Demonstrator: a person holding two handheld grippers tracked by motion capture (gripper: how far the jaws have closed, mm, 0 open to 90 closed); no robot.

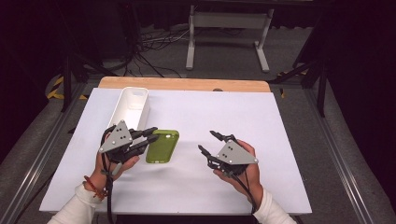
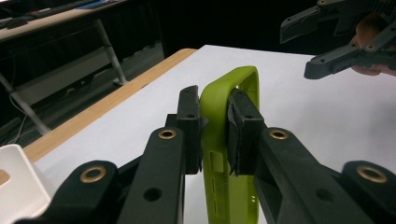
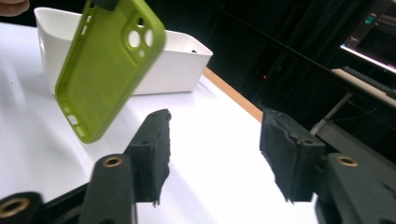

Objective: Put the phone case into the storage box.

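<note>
Green phone case point(image 1: 162, 145) clamped in left hand-held gripper point(image 1: 150, 139), right hand-held gripper point(image 1: 208, 142) wide, empty

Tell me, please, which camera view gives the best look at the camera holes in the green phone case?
The right gripper view: the phone case faces it, holes plain. The high view shows the case small, holes unclear. The left gripper view sees its rim edge-on, pinched in the left claw.

In the right gripper view, the right gripper point(image 3: 212, 158) shows its two black jaws standing apart with nothing between them, above the white table top point(image 3: 205, 154). A lime-green soft phone case point(image 3: 105, 70) hangs tilted in the air at upper left, camera cut-outs uppermost. Behind it stands a white rectangular plastic bin point(image 3: 173, 70).
</note>
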